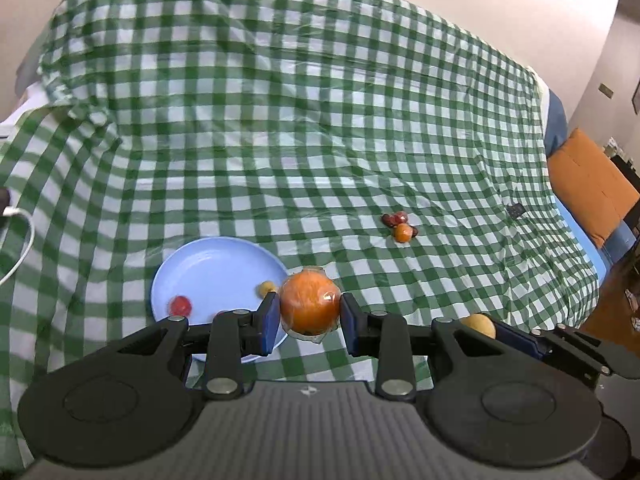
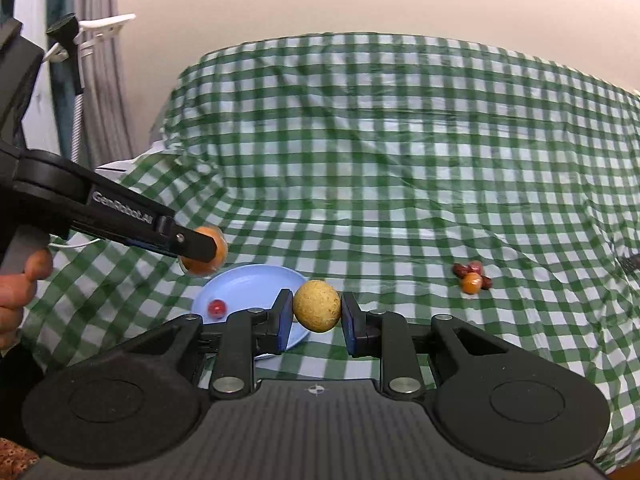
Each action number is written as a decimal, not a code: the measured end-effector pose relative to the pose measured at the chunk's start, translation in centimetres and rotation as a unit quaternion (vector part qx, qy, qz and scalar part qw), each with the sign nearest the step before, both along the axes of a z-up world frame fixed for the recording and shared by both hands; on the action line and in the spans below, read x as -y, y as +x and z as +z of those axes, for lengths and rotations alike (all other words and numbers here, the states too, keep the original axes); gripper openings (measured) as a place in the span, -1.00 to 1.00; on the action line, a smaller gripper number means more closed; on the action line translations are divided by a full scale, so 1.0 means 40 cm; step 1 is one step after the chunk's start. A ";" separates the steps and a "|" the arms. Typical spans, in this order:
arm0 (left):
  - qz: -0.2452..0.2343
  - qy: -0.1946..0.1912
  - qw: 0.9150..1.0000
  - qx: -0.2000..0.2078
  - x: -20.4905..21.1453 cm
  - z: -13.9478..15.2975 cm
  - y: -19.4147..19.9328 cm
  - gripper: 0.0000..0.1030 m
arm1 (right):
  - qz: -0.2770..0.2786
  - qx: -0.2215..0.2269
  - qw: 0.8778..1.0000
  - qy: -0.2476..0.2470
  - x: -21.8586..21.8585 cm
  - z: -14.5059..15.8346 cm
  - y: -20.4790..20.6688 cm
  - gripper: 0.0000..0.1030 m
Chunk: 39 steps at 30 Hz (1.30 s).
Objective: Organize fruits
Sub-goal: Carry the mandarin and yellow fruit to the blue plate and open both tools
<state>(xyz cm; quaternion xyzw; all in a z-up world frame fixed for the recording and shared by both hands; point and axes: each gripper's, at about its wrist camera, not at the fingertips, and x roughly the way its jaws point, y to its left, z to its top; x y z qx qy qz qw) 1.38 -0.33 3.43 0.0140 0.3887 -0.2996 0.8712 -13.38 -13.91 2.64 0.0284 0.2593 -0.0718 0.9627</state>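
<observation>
My left gripper (image 1: 309, 314) is shut on a plastic-wrapped orange fruit (image 1: 310, 300), held just above the near right rim of a light blue plate (image 1: 208, 268). On the plate lie a small red fruit (image 1: 181, 305) and a small yellowish one (image 1: 266, 288). My right gripper (image 2: 316, 316) is shut on a round yellow-brown fruit (image 2: 317, 306), beside the blue plate (image 2: 252, 280). In the right wrist view the left gripper (image 2: 202, 252) hovers left of the plate with the orange fruit (image 2: 208, 266). A small orange with several dark red fruits (image 2: 472, 278) lies to the right.
A green-and-white checked cloth (image 1: 320, 120) covers the whole surface, rumpled at the far left. A white cable (image 1: 24, 240) lies at the left edge. An orange cushion (image 1: 588, 184) sits beyond the right edge. A person's hand (image 2: 16, 292) grips the left gripper's handle.
</observation>
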 end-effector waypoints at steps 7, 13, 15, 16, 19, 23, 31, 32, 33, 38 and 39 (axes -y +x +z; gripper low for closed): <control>0.008 -0.011 1.000 0.013 -0.041 0.009 -0.008 -0.32 | 0.008 -0.001 1.000 -0.012 -0.023 0.003 0.003 -0.48; 0.012 -0.017 1.000 0.019 -0.063 0.015 -0.016 -0.33 | 0.012 -0.002 1.000 -0.019 -0.032 0.002 0.005 -0.48; 0.014 -0.019 1.000 0.020 -0.067 0.019 -0.019 -0.33 | 0.013 -0.001 1.000 -0.021 -0.035 0.004 0.002 -0.48; 0.014 -0.020 1.000 0.019 -0.069 0.019 -0.020 -0.33 | 0.013 -0.001 1.000 -0.022 -0.036 0.004 0.001 -0.48; 0.017 -0.020 0.999 0.019 -0.074 0.017 -0.021 -0.33 | 0.011 0.001 1.000 -0.021 -0.035 0.004 0.000 -0.48; 0.020 -0.020 0.999 0.015 -0.078 0.018 -0.017 -0.33 | 0.009 0.003 1.000 -0.020 -0.034 0.005 -0.002 -0.48; 0.017 -0.016 1.000 0.010 -0.075 0.019 -0.015 -0.34 | 0.005 0.010 1.000 -0.016 -0.030 0.009 -0.008 -0.48; 0.014 -0.013 1.000 0.009 -0.071 0.019 -0.015 -0.34 | 0.003 0.013 1.000 -0.014 -0.030 0.009 -0.009 -0.48; 0.012 -0.010 1.000 0.010 -0.068 0.020 -0.014 -0.34 | 0.001 0.014 1.000 -0.011 -0.028 0.007 -0.011 -0.48; 0.014 -0.010 1.000 0.012 -0.059 0.026 -0.017 -0.34 | -0.001 0.012 1.000 0.000 -0.022 -0.002 -0.011 -0.48; 0.014 -0.009 1.000 0.011 -0.057 0.026 -0.017 -0.34 | -0.001 0.013 1.000 0.002 -0.021 -0.003 -0.012 -0.48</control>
